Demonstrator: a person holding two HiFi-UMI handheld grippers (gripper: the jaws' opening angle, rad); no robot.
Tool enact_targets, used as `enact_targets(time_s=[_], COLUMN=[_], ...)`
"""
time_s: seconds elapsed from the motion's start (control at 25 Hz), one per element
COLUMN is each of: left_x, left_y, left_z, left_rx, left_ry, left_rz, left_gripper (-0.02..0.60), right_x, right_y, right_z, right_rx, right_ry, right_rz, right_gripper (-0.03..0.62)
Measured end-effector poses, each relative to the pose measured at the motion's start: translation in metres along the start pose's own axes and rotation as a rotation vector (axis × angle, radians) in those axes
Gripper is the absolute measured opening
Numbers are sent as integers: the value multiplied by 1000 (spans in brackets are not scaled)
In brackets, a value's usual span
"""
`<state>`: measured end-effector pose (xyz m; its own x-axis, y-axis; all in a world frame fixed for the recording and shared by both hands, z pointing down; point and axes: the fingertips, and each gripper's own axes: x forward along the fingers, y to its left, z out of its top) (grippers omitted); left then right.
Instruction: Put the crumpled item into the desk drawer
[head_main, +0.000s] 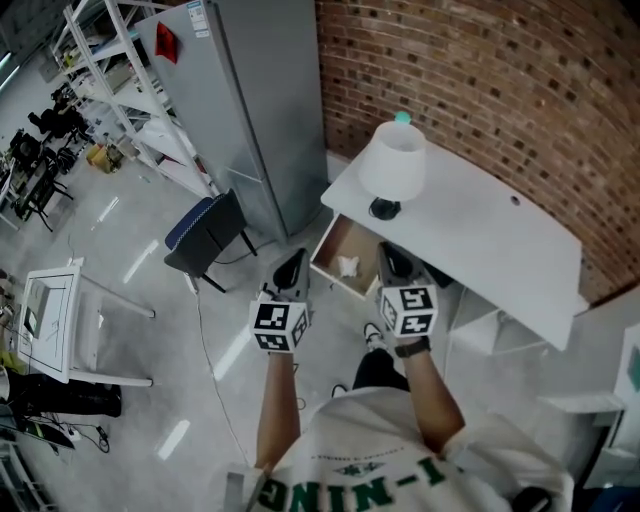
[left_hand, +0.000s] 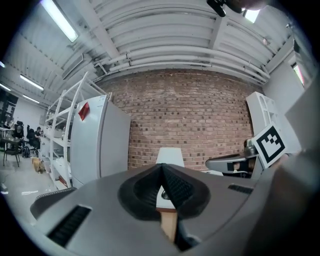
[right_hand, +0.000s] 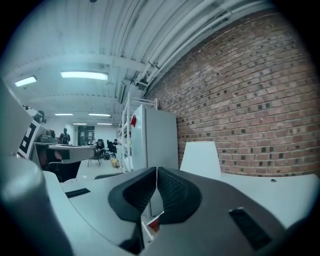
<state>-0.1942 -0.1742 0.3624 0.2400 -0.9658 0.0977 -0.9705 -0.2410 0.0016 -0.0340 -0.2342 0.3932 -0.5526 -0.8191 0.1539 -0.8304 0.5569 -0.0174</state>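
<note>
The open drawer (head_main: 327, 262), pulled out from under the white desk (head_main: 480, 235) at its lamp (head_main: 392, 165) corner, has pale walls and a tan floor. The crumpled item (head_main: 348, 266), a small white wrinkled lump, lies inside. The left gripper (left_hand: 162, 187) and right gripper (right_hand: 156, 190) both have ribbed black jaws pressed together on nothing.

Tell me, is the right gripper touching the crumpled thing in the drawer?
Apart. In the head view the crumpled item lies in the drawer with a gap to the right gripper, whose own view shows shut, empty jaws.
</note>
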Motion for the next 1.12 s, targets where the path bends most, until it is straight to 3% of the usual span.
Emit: enact_targets(time_s=[0.4,1.12], left_x=[-11,14], left_y=[-11,-26], left_z=[-1,-4], left_rx=[38,2], left_ry=[4,-17], left_rz=[33,11], left_gripper=[-8,-8], right_x=[-22,-16], right_y=[-7,-26], right_z=[0,-7], right_rx=[17,12], right_ry=[-22,-5], right_rz=[-29,-31], right_gripper=[3,4])
